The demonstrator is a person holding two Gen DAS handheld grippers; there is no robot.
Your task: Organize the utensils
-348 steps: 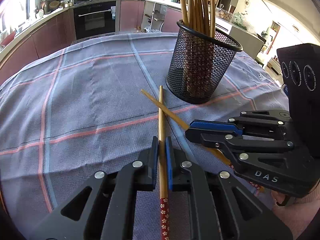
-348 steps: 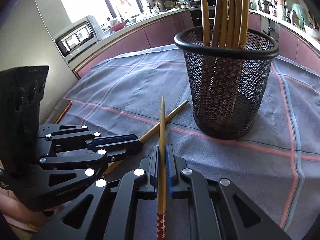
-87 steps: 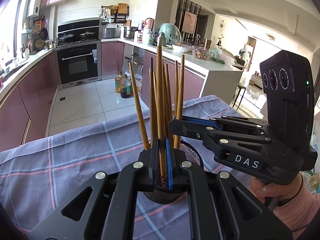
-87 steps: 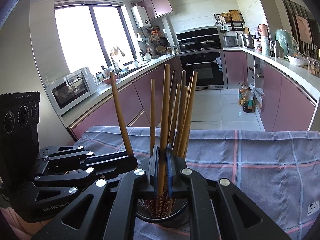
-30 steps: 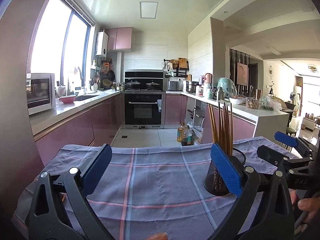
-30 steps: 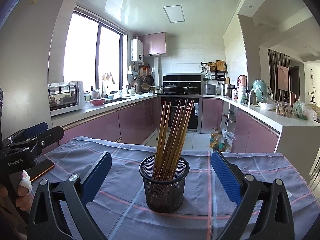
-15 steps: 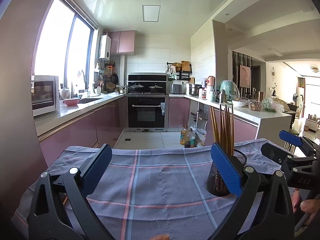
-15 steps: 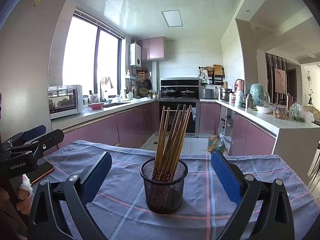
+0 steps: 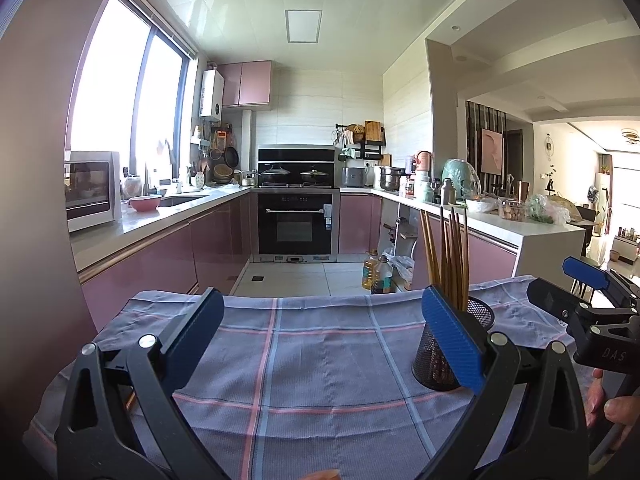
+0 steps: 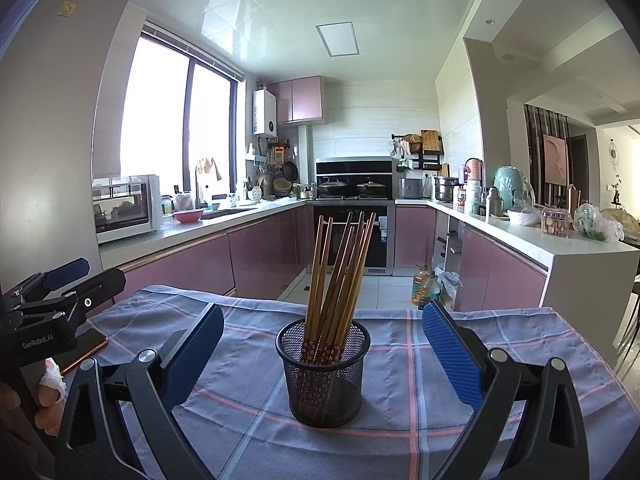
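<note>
A black mesh holder (image 10: 325, 372) stands on the checked tablecloth (image 10: 420, 376) with several wooden chopsticks (image 10: 340, 268) upright in it. In the left wrist view the holder (image 9: 440, 360) is at the right, partly behind a blue pad. My right gripper (image 10: 322, 344) is wide open and empty, facing the holder from the near side. My left gripper (image 9: 320, 332) is wide open and empty, to the left of the holder. Each gripper shows at the edge of the other's view: the right one (image 9: 588, 300), the left one (image 10: 56, 288).
A phone (image 10: 86, 346) lies on the cloth at the left edge. The table's far edge drops to the kitchen floor. Pink cabinets, an oven (image 9: 295, 226) and a white counter (image 10: 560, 248) stand beyond. Oil bottles (image 9: 376, 274) stand on the floor.
Over the last second both grippers stayed wide open and empty and barely moved. Earlier each was shut on a chopstick, carried it over the holder and let it go inside.
</note>
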